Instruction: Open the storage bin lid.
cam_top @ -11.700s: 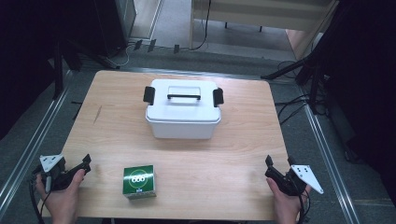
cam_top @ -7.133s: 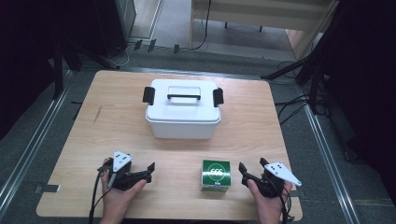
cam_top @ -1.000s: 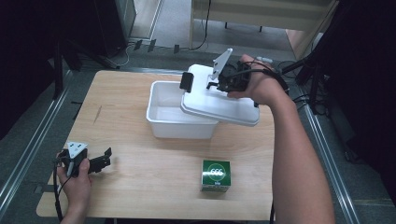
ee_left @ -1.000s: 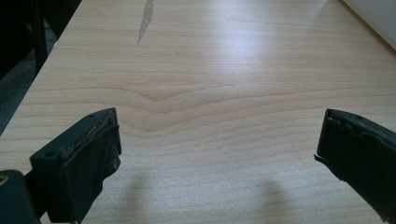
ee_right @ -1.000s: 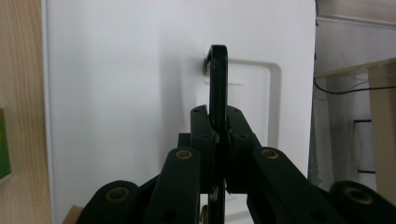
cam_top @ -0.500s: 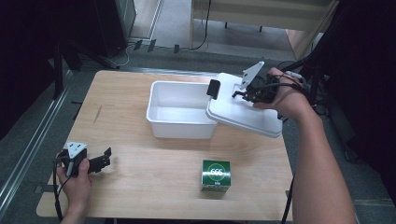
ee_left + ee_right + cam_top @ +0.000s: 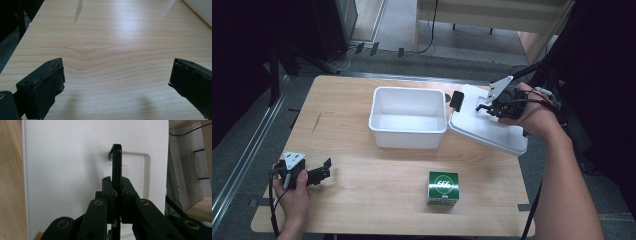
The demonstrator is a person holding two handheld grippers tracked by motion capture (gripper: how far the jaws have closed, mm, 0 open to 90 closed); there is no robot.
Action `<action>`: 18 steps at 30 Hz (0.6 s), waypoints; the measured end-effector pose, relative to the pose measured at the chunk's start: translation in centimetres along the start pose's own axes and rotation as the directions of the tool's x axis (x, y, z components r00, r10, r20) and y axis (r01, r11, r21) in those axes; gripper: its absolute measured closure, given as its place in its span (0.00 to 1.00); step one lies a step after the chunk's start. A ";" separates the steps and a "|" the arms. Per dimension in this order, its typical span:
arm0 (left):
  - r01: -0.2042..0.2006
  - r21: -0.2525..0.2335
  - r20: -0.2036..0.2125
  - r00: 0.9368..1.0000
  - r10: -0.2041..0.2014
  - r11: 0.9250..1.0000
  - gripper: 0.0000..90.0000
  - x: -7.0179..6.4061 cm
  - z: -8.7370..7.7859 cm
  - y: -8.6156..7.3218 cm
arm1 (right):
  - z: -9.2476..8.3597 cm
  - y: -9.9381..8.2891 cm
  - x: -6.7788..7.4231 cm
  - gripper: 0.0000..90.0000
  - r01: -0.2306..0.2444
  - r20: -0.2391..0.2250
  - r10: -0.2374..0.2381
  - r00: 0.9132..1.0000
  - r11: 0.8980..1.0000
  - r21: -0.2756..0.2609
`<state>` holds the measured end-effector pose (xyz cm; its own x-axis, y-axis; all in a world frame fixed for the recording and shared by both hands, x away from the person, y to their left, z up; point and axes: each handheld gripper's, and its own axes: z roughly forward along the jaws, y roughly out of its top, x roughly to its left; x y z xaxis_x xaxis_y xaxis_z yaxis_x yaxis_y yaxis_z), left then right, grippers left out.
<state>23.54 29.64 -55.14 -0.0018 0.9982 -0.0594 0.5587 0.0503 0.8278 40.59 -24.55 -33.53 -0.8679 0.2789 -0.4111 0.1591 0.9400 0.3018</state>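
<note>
Since half a second ago the white lid [image 7: 489, 120] has travelled further toward the right edge of the high view and dropped lower, clear of the open white box [image 7: 408, 117] at upper centre. The right gripper [image 7: 486, 106] carries it, jaws closed tight on the lid's black handle [image 7: 116, 166], the lid tilted over the table's [image 7: 362, 195] right edge. At lower left the left gripper [image 7: 326, 170] rests, jaws spread wide over bare wood. A green carton [image 7: 443, 188] stands at lower centre.
</note>
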 end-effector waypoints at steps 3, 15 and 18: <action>0.002 0.000 0.000 1.000 -0.002 1.000 0.00 0.0 0.0 0.0 | 0.3 -0.7 0.1 0.94 -0.002 -0.002 0.002 1.000 1.000 0.012; 0.002 0.000 -0.002 1.000 -0.002 1.000 0.00 0.0 0.0 0.0 | 2.5 -2.6 1.2 0.94 -0.012 -0.021 0.013 1.000 0.999 0.044; 0.000 0.000 -0.002 1.000 0.000 1.000 0.00 0.0 0.0 0.0 | 3.4 -3.2 1.5 0.94 -0.017 -0.027 0.019 0.999 0.999 0.046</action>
<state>23.54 29.63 -55.14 -0.0036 0.9983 -0.0579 0.5590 0.0500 0.8277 40.33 -26.42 -38.02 -0.8771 0.2911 -0.3822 0.1955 0.9429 0.2695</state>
